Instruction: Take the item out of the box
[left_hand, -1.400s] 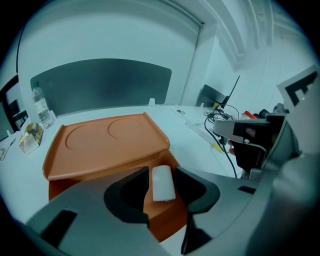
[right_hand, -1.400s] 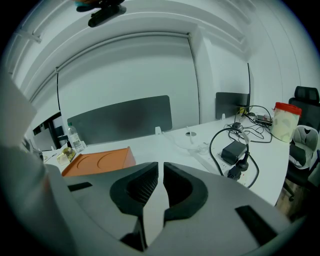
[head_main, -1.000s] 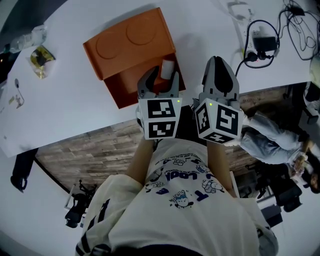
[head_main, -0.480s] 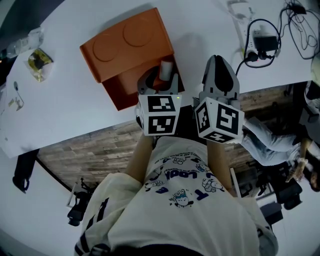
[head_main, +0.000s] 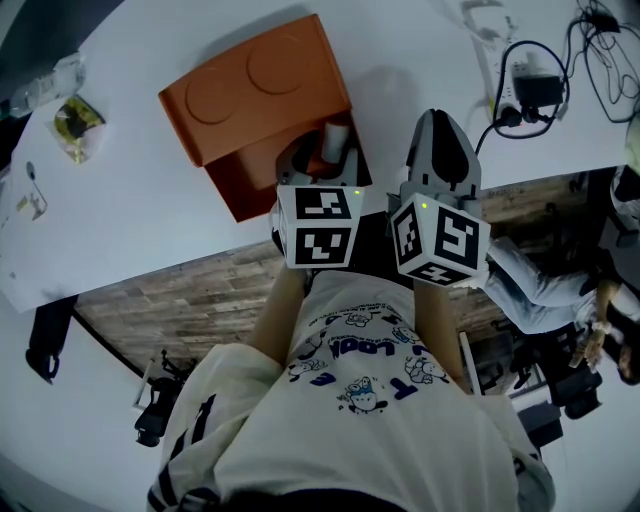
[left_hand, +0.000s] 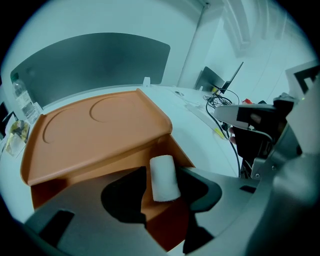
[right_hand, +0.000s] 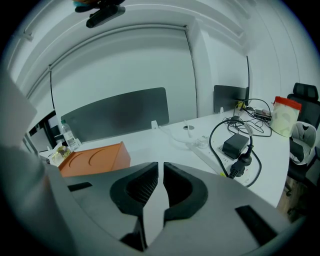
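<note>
A white table (head_main: 150, 220) is filling the upper part of the head view, its near edge running in front of the person. An orange box (head_main: 250, 90) is sitting on it; the lid, with two round recesses, is covering the far part and leaving the near part open.

The left gripper (head_main: 322, 152) is reaching into that open part. Its jaws are standing apart, one on each side of a white roll (left_hand: 164, 177). The roll is standing inside the box, lying close against the right-hand jaw, while a strip of orange is showing between it and the other jaw.

The right gripper (head_main: 438, 125) is hovering just right of the box over the table edge, its jaws nearly together with only a thin slit between them and nothing in it.

A black adapter (head_main: 525, 95) with looping cables is lying at the far right. A bottle (head_main: 60, 75) and a small packet (head_main: 75, 120) are sitting at the far left.
</note>
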